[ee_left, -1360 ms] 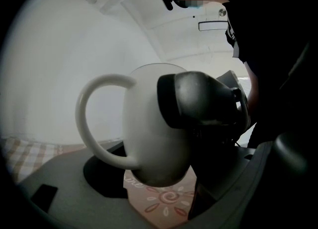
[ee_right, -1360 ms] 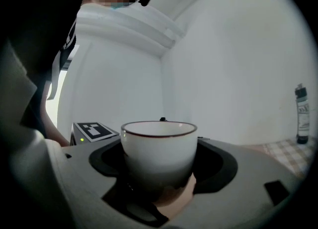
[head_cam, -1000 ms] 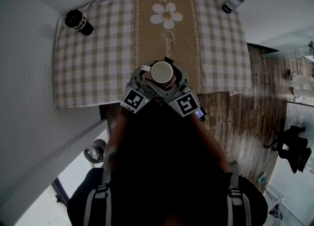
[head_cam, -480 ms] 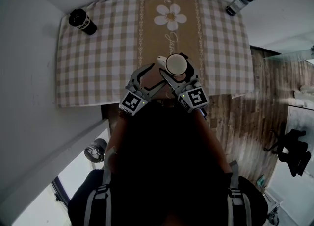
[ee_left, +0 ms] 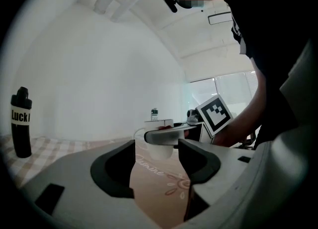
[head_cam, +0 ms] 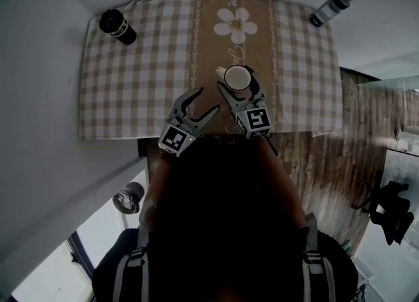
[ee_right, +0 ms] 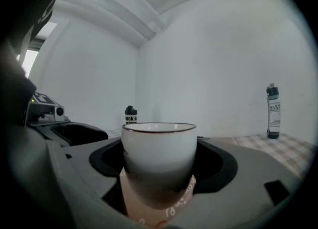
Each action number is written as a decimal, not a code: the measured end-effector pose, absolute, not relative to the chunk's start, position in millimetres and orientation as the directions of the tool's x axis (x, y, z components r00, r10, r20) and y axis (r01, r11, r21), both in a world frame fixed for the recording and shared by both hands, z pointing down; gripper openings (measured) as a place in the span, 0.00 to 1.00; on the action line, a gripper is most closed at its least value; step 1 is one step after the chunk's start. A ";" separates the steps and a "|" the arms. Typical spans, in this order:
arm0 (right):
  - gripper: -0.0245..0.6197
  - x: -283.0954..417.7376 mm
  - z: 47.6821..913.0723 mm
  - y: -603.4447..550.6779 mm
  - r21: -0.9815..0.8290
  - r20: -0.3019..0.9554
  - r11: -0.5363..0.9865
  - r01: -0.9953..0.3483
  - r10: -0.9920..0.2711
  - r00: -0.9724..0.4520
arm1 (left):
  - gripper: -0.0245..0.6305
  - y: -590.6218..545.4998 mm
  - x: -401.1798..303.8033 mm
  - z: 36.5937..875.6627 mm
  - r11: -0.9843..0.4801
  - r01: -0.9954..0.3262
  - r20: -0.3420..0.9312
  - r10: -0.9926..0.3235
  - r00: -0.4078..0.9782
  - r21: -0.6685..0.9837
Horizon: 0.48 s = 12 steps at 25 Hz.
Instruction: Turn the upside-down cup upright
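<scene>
Facing up: wht cup [ee_right: 159, 153], dark rim

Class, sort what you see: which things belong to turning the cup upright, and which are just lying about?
In the job: white cup, upright in the right gripper; left gripper, fingers closing on nothing.
Lying about: black bottle; grey bottle; checked tablecloth.
</scene>
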State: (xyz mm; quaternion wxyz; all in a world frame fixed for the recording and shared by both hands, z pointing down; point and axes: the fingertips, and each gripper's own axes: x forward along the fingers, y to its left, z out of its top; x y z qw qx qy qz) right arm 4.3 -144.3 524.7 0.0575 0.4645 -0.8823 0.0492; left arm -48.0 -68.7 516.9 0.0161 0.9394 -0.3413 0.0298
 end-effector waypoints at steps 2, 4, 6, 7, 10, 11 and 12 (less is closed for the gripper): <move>0.66 2.7 533.2 -151.0 -0.003 0.168 0.557 -0.830 -0.818 -0.550 | 0.45 -71.2 -48.8 517.6 -0.758 -0.652 0.068 -0.650 0.757 0.007; 0.67 -0.5 541.0 -155.4 0.019 0.190 0.562 -0.827 -0.814 -0.549 | 0.44 -73.1 -49.2 516.2 -0.752 -0.659 0.065 -0.657 0.751 0.008; 0.67 -3.6 547.1 -159.5 0.026 0.208 0.570 -0.821 -0.806 -0.554 | 0.42 -75.7 -49.0 514.2 -0.748 -0.663 0.061 -0.662 0.747 0.009; 0.67 -4.6 550.5 -161.7 0.029 0.217 0.573 -0.819 -0.803 -0.554 | 0.42 -77.4 -48.8 513.4 -0.746 -0.666 0.058 -0.665 0.745 0.011; 0.67 -9.2 560.3 -167.6 0.021 0.242 0.580 -0.814 -0.793 -0.559 | 0.42 -83.1 -49.0 511.2 -0.731 -0.682 0.049 -0.681 0.731 0.018; 0.67 -11.2 563.6 -168.9 0.020 0.254 0.583 -0.813 -0.789 -0.559 | 0.42 -84.3 -48.8 510.7 -0.728 -0.685 0.047 -0.684 0.728 0.019; 0.67 -12.4 567.9 -170.1 0.024 0.268 0.584 -0.811 -0.785 -0.558 | 0.42 -85.2 -48.5 510.6 -0.727 -0.686 0.048 -0.685 0.727 0.019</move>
